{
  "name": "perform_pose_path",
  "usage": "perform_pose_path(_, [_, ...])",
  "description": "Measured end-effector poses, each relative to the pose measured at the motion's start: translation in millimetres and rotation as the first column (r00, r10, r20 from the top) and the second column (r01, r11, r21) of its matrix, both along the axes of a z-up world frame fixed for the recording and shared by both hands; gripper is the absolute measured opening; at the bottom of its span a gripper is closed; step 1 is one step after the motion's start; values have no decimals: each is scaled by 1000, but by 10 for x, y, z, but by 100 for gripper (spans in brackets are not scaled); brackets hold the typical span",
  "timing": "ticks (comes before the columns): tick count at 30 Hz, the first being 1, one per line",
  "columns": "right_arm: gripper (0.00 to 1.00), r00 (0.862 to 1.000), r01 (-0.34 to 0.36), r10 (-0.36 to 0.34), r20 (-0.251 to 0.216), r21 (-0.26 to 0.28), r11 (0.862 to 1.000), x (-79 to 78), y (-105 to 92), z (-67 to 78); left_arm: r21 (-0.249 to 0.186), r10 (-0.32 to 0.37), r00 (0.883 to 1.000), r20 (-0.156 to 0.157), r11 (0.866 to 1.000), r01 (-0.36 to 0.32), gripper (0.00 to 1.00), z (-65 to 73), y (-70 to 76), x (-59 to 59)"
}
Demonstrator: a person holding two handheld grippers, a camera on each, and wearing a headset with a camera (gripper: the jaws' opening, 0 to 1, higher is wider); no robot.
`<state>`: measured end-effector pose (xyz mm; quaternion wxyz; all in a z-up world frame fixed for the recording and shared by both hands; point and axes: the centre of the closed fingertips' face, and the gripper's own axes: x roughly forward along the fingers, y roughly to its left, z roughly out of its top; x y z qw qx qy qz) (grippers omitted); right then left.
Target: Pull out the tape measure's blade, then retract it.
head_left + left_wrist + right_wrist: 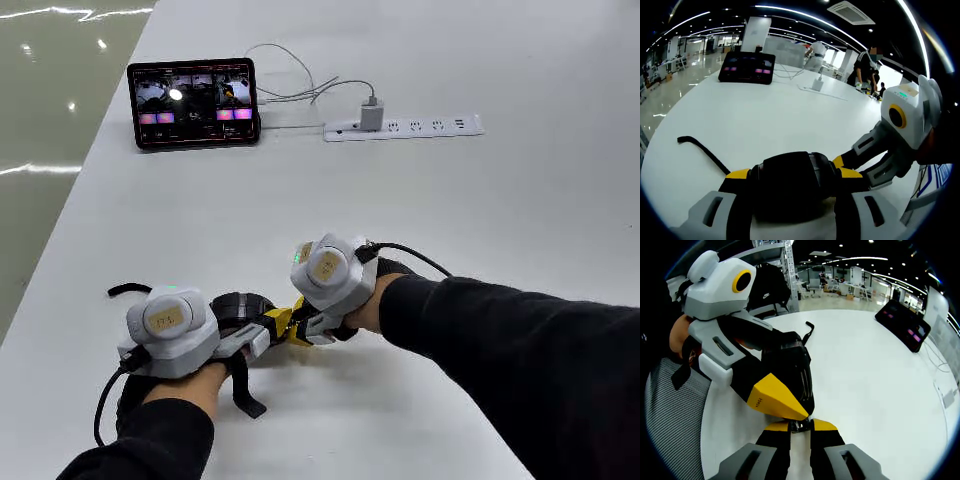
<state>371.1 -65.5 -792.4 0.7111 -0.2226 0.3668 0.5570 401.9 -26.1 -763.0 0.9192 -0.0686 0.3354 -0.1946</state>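
The black tape measure (240,306) lies on the white table (450,200) near its front edge. My left gripper (262,322) is shut on its body; in the left gripper view the yellow-tipped jaws press both sides of the tape measure (790,192). My right gripper (299,332) comes in from the right, tip to tip with the left one. In the right gripper view, the right gripper (800,427) is shut on the small metal hook of the blade (799,423) right at the case mouth. No length of blade shows. The tape measure's black strap (700,147) trails off to the left.
A lit tablet (195,100) stands at the back left, with a white power strip (405,128), charger and cables beside it. The table's left edge (75,200) drops to a glossy floor. People stand far behind the table (867,67).
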Motion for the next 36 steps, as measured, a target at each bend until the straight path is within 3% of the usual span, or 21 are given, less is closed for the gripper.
perform_pose_path(9, [11,999,23,-23,36,15,1000,-8,-4,2,16,-1,1000,9,1000,1,62,4,-4,3])
perform_pose_path(17, [16,994,56,-56,90,0,998,42,-29,-3,36,-2,1000,-9,999,2,63,13,9,10])
perform_pose_path(18, [18,993,67,-67,92,6,998,53,-46,9,98,-48,998,39,994,44,63,60,12,42])
perform_pose_path(20, [18,994,74,-75,84,15,997,46,-66,30,150,-76,995,63,986,66,63,106,-7,51])
perform_pose_path(21, [18,994,76,-77,82,16,997,41,-83,38,154,-78,995,61,986,68,63,107,-26,46])
perform_pose_path(29, [19,991,102,-104,87,27,994,14,-196,116,119,-66,994,86,991,56,70,236,38,117])
perform_pose_path(31, [20,989,111,-113,99,27,993,20,-238,150,149,-81,983,163,987,56,70,376,88,176])
perform_pose_path(34, [21,985,130,-134,109,47,990,33,-295,228,105,-63,989,137,993,49,76,388,124,181])
perform_pose_path(36, [22,982,152,-157,108,53,987,40,-353,259,97,-61,988,140,994,48,83,414,154,191])
